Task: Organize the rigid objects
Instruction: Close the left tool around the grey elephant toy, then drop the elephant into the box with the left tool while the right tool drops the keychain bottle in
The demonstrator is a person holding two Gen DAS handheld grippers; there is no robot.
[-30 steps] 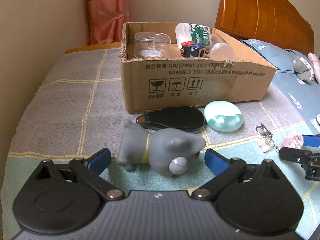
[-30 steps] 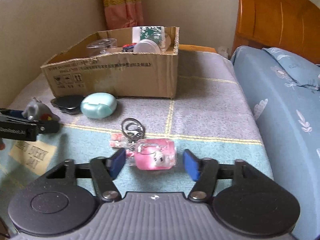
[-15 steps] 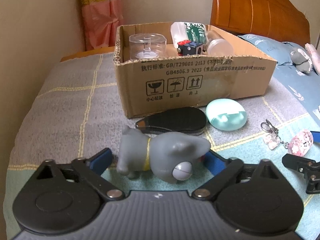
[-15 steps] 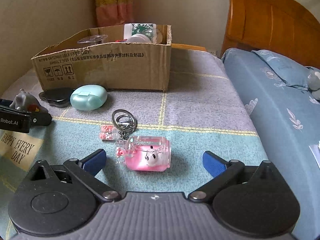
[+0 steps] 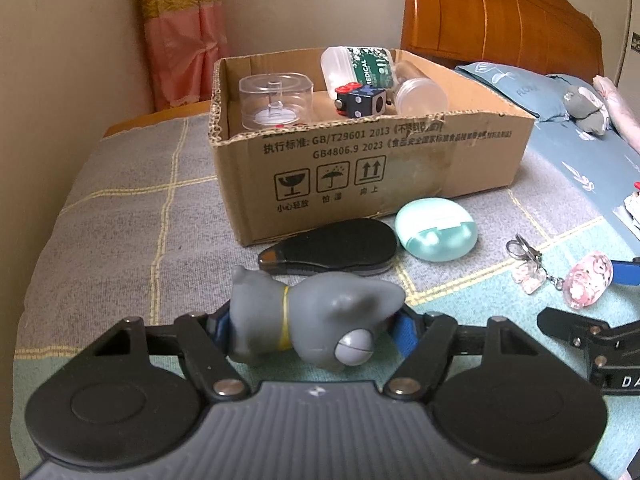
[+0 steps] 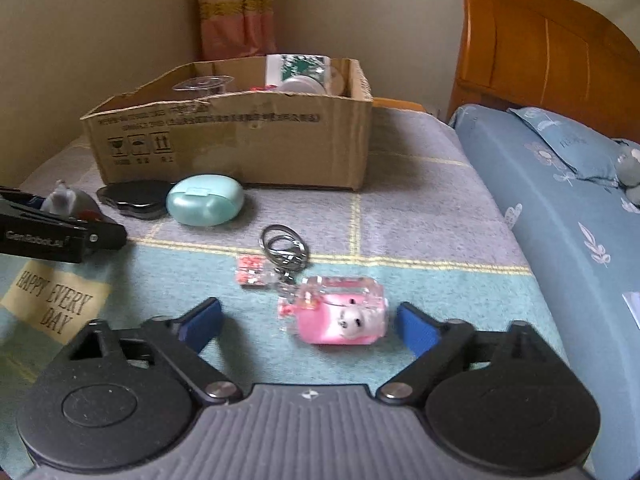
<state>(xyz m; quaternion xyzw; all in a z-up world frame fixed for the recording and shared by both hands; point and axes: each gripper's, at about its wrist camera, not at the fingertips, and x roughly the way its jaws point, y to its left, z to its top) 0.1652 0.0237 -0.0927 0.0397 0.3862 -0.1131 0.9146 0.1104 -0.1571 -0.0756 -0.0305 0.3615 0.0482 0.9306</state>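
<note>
Grey toy dog (image 5: pixel 312 320) apparently pinched by closing left tongs (image 5: pixel 312 326), right tongs (image 6: pixel 308 324) spread, closing around pink keychain (image 6: pixel 340 316)

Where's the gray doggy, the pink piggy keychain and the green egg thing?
gray doggy (image 5: pixel 320 320), left wrist view, on its back.
pink piggy keychain (image 6: pixel 340 318), right wrist view, on the pink charm.
green egg thing (image 5: pixel 436 229), left wrist view, on its lid.

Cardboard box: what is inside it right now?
In the cardboard box: a clear plastic case, a medical-labelled white bottle, a dark fidget cube and a clear jar. Its floor is hidden.
</note>
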